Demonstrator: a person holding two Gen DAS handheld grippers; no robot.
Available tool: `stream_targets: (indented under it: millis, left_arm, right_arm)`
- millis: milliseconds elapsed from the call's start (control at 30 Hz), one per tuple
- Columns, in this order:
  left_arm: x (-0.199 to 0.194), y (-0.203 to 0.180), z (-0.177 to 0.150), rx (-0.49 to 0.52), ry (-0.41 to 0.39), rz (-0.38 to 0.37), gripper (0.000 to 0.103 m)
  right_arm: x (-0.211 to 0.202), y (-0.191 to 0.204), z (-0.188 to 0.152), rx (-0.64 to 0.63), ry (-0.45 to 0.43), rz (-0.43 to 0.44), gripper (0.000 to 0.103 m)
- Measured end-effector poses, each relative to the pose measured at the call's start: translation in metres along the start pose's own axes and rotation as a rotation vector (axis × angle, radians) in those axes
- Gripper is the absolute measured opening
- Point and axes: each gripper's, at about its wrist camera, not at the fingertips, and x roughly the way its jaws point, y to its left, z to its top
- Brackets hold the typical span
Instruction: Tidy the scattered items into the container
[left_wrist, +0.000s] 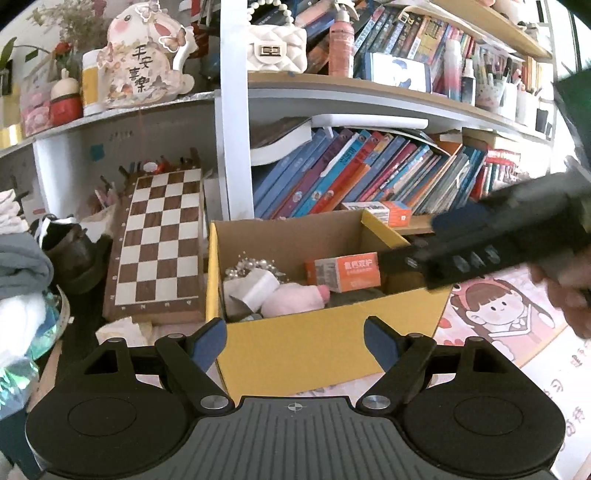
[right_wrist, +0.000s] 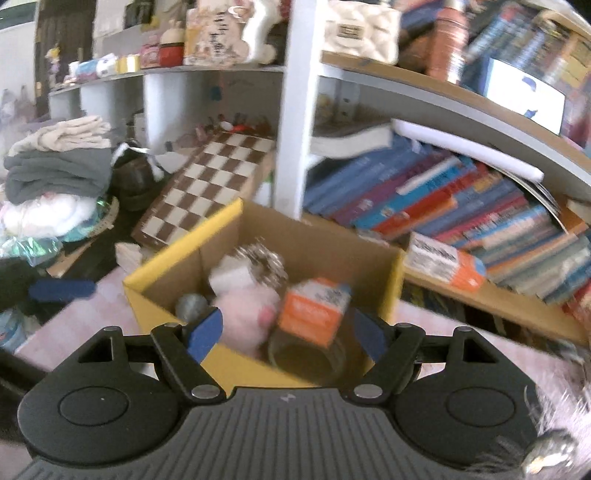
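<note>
Both my grippers, left (left_wrist: 294, 338) and right (right_wrist: 288, 334), gape empty, jaws spread. The yellow box (left_wrist: 325, 343) sits near centre, already holding an orange carton (left_wrist: 343, 273), pink plush (left_wrist: 295, 301), beads (left_wrist: 251, 266). A second carton (right_wrist: 447, 264) on the far-right shelf may remain. Mostly done, I judge.

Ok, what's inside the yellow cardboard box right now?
In the yellow cardboard box: an orange carton, pink plush toy, pearl beads, white roll. Whatever lies beneath them is covered.
</note>
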Motion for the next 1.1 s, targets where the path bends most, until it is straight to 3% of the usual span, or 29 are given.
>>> stream_targets:
  millis: [433, 833, 1100]
  left_arm:
    - [-0.009, -0.031, -0.016, -0.02, 0.035, -0.013, 0.09]
    - [-0.018, -0.061, -0.036, -0.023, 0.067, 0.007, 0.092]
    - [-0.02, -0.065, -0.047, -0.053, 0.101, 0.031, 0.094]
  right_arm:
    - [-0.045, -0.029, -0.079, 0.158, 0.042, -0.159, 0.08]
    - [-0.076, -0.026, -0.123, 0.221, 0.03, -0.257, 0.087]
    - [-0.079, -0.019, -0.141, 0.261, 0.063, -0.267, 0.094]
